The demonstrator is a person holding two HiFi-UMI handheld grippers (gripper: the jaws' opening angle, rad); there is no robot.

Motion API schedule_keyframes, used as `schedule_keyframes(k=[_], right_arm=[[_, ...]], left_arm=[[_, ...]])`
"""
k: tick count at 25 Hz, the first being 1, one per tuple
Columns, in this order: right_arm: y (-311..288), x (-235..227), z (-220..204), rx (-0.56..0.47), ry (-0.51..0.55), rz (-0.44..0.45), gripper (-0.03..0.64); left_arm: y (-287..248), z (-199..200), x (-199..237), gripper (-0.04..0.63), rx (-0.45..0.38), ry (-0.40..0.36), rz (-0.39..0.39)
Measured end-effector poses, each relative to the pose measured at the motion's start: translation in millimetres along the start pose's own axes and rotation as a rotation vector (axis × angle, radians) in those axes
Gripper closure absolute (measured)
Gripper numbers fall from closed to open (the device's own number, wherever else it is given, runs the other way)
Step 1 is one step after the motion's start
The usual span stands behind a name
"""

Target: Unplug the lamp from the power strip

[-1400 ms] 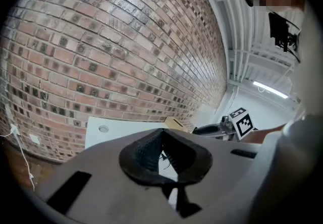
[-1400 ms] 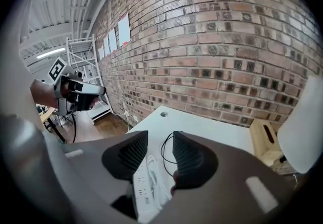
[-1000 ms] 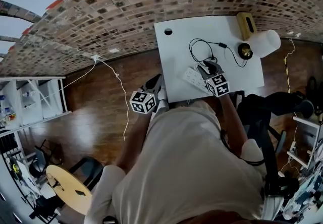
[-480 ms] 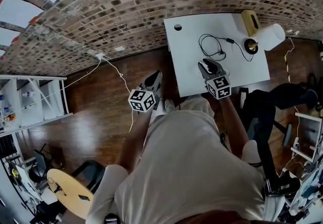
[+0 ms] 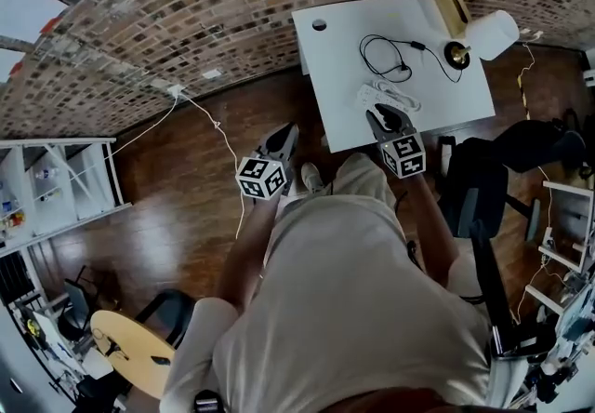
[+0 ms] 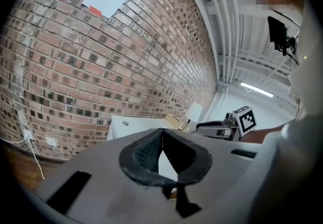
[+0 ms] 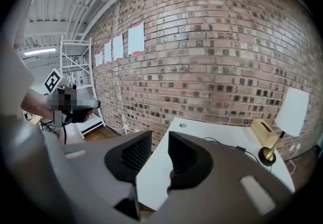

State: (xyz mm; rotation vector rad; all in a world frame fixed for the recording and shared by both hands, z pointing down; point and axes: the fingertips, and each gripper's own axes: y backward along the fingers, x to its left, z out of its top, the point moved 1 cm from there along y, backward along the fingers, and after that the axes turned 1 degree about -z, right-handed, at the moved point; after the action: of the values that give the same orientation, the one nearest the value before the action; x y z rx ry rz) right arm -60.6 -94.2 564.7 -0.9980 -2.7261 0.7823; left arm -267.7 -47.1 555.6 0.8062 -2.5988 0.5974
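Note:
The white power strip (image 5: 386,97) lies near the front edge of the white table (image 5: 335,48). A black cord (image 5: 390,58) loops from it to the lamp (image 5: 488,33) with its white shade and brass base at the back right. Whether the plug sits in the strip is too small to tell. My right gripper (image 5: 384,116) hovers just short of the strip. Its jaws are closing with a clear gap and nothing between them (image 7: 159,140). My left gripper (image 5: 282,143) hangs over the wooden floor left of the table, its pad tips touching (image 6: 162,132) with nothing held.
A tan wooden box (image 5: 453,13) stands by the lamp at the table's back edge. A black office chair (image 5: 483,188) is at the right of the table. A thin white cable (image 5: 218,137) trails over the floor from the brick wall. White shelves (image 5: 56,188) stand at the left.
My right gripper has drawn back from over the power strip toward the table's front edge, so the strip shows beyond it. The left gripper stays over the floor.

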Motion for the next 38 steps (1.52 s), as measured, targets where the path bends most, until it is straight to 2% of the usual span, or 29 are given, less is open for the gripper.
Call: schedule_keyframes(k=[8,12,16,21,26,38], right_arm=[[22,-2,-1,-0.039,0.026,0.035,0.526],[45,4,-4,-0.038,0.050,0.085,0.528],[76,12,-34,0.000,0.097,0.147,0.529],[123,8,-90,0.049,0.063,0.182,0.529],[170,6,-132,0.083,0.059,0.212,0.529],[228,14,-165,0.055,0.069,0.267,0.532]], left_arm=[[18,-8,-32,0.592,-0.018,-0.014,0.051],[22,-15,-59,0.594,-0.026,0.000,0.084],[17,-33,-106,0.593,-0.023,0.007,0.087],[12,-67,-177,0.592,-0.004,-0.021,0.067],[22,-109,-231,0.593,0.024,-0.014,0.088],[61,-162,-297,0.592,0.026,0.002,0.165]])
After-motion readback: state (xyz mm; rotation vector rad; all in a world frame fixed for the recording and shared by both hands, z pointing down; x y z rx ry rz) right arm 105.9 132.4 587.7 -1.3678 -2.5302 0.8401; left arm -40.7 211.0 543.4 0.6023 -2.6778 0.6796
